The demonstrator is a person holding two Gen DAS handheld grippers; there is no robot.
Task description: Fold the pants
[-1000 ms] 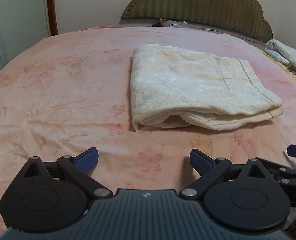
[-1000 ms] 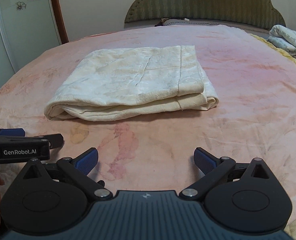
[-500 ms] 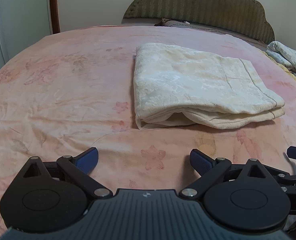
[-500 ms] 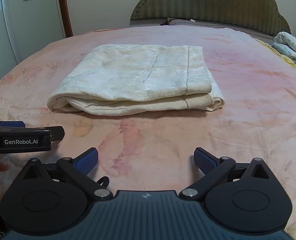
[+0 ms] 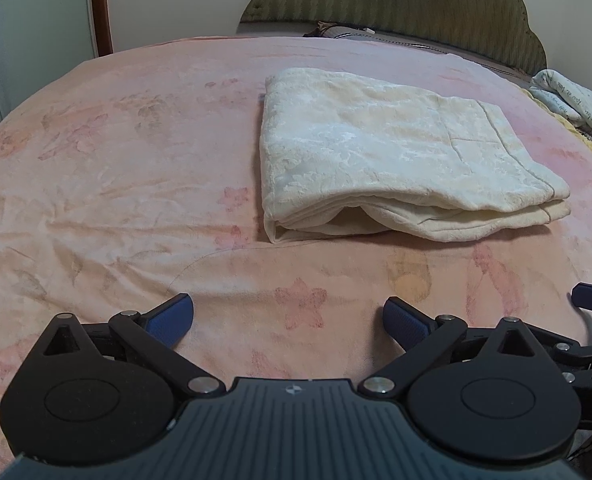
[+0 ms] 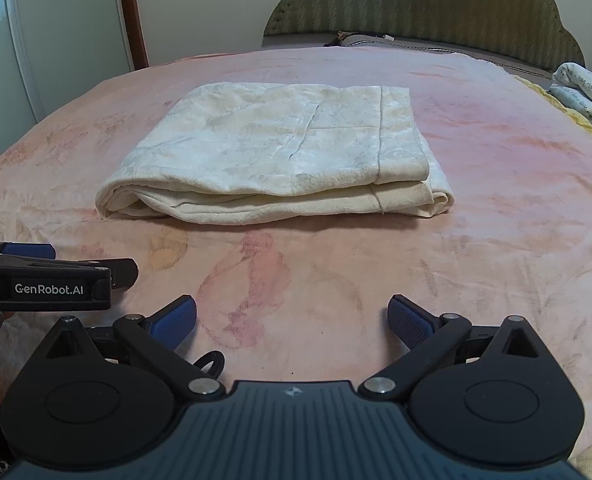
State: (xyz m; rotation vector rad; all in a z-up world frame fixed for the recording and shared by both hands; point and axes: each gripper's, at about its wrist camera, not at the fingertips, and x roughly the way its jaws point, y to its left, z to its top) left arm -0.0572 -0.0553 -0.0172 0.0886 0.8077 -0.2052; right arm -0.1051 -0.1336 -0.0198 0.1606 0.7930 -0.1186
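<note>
- The pink floral bedspread (image 5: 116, 200) filled both my views.
- The cream pants (image 6: 280, 152) lay folded into a thick rectangle mid-bed, layered edges facing me.
- My left gripper (image 5: 288, 316) hovered above the bedspread, jaws spread, empty; its side read "GenRobot.AI".
- My right gripper (image 6: 292, 316) likewise stood spread wide, short of the pants.
</note>
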